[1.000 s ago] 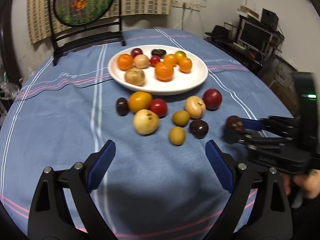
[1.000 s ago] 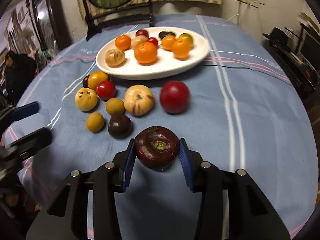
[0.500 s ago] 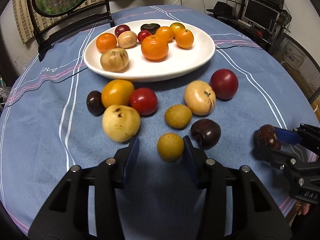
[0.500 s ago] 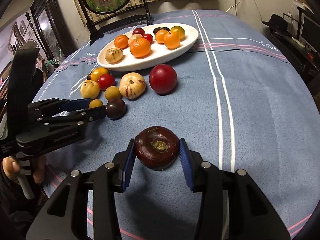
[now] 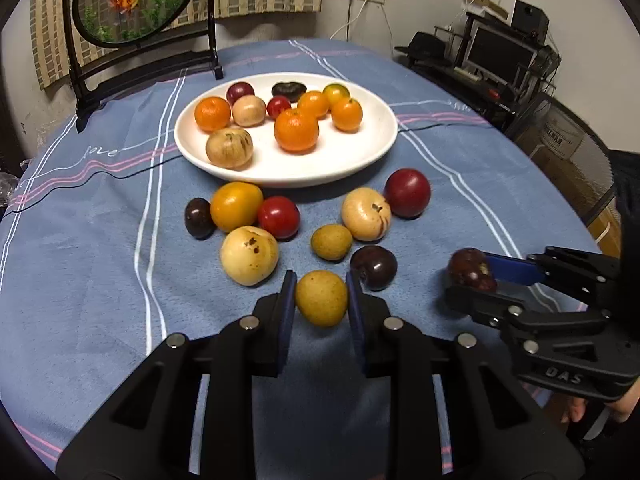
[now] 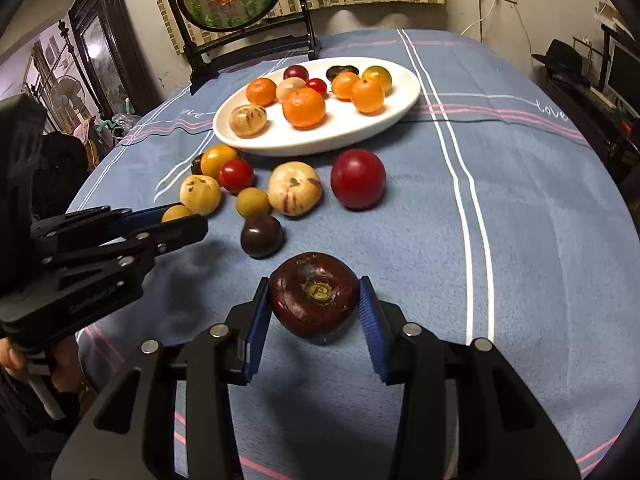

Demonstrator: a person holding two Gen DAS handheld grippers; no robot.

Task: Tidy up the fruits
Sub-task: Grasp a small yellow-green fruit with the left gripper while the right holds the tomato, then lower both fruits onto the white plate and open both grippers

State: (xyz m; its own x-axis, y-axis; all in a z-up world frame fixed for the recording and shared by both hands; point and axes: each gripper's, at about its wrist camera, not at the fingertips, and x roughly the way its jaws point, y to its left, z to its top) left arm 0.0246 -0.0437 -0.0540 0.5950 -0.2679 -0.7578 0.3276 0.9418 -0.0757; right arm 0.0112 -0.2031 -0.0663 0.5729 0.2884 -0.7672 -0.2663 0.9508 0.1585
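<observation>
The left gripper (image 5: 321, 300) has just been closing and now pinches a small, dull yellow fruit (image 5: 321, 298), its blue pads pressed on both sides; the fruit sits at the near edge of the loose cluster on the blue striped tablecloth (image 5: 100, 260). The right gripper (image 6: 314, 312) clamps a dark maroon fruit (image 6: 313, 294), round and flattened, with a tan stem scar facing the camera, over the cloth nearer the table's front edge. Beside the yellow fruit lie a dark plum (image 5: 374, 267), another small yellow-green fruit (image 5: 331, 242) and a pale spotted one (image 5: 249, 255). Toward the table's far edge a white plate (image 5: 372, 148) holds oranges and other small fruit.
</observation>
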